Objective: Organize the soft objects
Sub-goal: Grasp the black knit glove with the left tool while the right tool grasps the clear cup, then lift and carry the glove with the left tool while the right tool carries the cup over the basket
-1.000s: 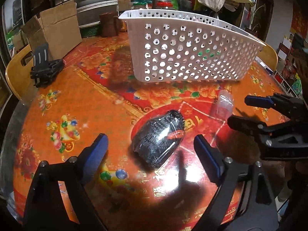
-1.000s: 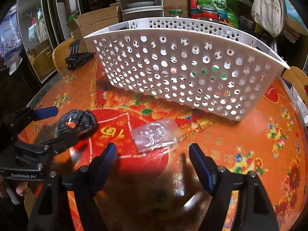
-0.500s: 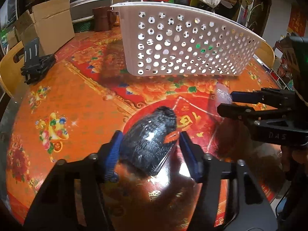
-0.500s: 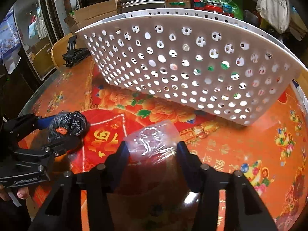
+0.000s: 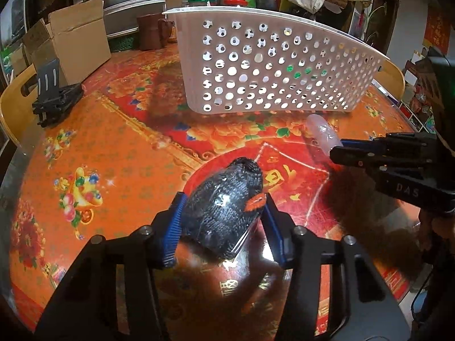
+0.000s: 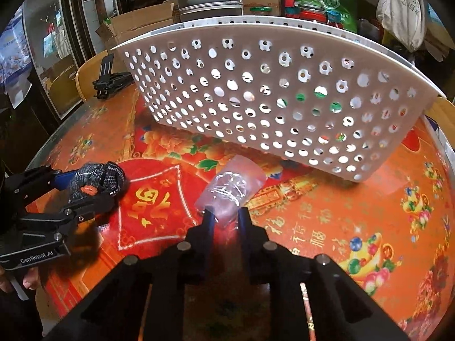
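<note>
My left gripper (image 5: 223,221) is shut on a black knitted bundle in clear wrap (image 5: 227,201), low over the orange tablecloth; it also shows in the right wrist view (image 6: 96,180). My right gripper (image 6: 224,218) is shut on the near end of a clear plastic packet (image 6: 231,190), seen from the left wrist view (image 5: 324,132) too. A white perforated basket (image 5: 273,65) stands behind both, its wall facing me (image 6: 256,93).
A round table with an orange and red patterned cloth (image 5: 119,147). A black clip stand (image 5: 54,96) sits at the far left edge by a cardboard box (image 5: 76,37). Wooden chairs, jars and bags crowd the back.
Both grippers moved forward and closed: the left onto the black knitted bundle, the right onto the clear packet. The packet's near end has lifted off the cloth.
</note>
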`<state>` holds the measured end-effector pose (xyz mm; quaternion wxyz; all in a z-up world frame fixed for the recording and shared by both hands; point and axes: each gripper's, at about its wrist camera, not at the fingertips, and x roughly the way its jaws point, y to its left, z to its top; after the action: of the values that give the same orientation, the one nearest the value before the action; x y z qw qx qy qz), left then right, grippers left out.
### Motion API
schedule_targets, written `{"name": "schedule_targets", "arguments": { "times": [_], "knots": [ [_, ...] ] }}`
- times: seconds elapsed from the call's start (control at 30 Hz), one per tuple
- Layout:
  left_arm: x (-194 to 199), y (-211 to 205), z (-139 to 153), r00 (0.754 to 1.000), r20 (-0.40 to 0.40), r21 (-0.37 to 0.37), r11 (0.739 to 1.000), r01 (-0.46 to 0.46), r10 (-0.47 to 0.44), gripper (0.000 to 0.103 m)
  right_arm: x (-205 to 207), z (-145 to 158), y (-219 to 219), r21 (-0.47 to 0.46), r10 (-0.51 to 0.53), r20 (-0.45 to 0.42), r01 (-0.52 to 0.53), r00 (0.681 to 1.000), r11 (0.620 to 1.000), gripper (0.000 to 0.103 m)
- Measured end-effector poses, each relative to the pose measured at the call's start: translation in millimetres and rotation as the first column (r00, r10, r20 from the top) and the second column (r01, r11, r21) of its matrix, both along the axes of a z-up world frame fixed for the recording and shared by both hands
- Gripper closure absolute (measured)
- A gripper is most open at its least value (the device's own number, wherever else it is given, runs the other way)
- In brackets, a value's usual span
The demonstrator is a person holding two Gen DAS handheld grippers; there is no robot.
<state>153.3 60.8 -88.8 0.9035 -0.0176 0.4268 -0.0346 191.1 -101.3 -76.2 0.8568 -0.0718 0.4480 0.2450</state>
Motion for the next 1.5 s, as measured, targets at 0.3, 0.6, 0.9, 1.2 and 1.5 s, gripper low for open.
{"name": "schedule_targets", "arguments": {
  "times": [0.3, 0.6, 0.9, 1.2, 1.5],
  "knots": [
    [-6.6, 3.0, 3.6, 0.999, 0.037, -0.009, 1.0, -0.003, 0.003, 0.054, -14.2, 7.5, 3.0, -0.006, 0.021, 0.058, -0.021, 0.998, 1.0, 0.092],
    [-23.4, 4.1, 26.2, 0.994, 0.106, -0.029, 1.0, -0.002, 0.005, 0.054, -33.8, 25.7, -14.4, 0.03, -0.003, 0.105, 0.0, 0.995, 1.0, 0.093],
    [-42.4, -4.6, 48.8, 0.987, 0.162, -0.025, 1.0, 0.011, -0.007, 0.054, -62.6, 55.6, -37.0, 0.061, -0.038, 0.172, 0.028, 0.984, 0.998, 0.093],
    [-57.4, -16.9, 76.4, 0.976, 0.215, -0.007, 1.0, 0.025, -0.023, 0.054, -82.9, 90.0, -57.1, 0.086, -0.063, 0.246, 0.043, 0.967, 0.995, 0.093],
    [-64.3, -24.2, 107.0, 0.965, 0.258, 0.0, 0.999, 0.038, -0.037, 0.054, -85.9, 118.6, -69.8, 0.107, -0.084, 0.297, 0.054, 0.951, 0.993, 0.093]
  ]
}}
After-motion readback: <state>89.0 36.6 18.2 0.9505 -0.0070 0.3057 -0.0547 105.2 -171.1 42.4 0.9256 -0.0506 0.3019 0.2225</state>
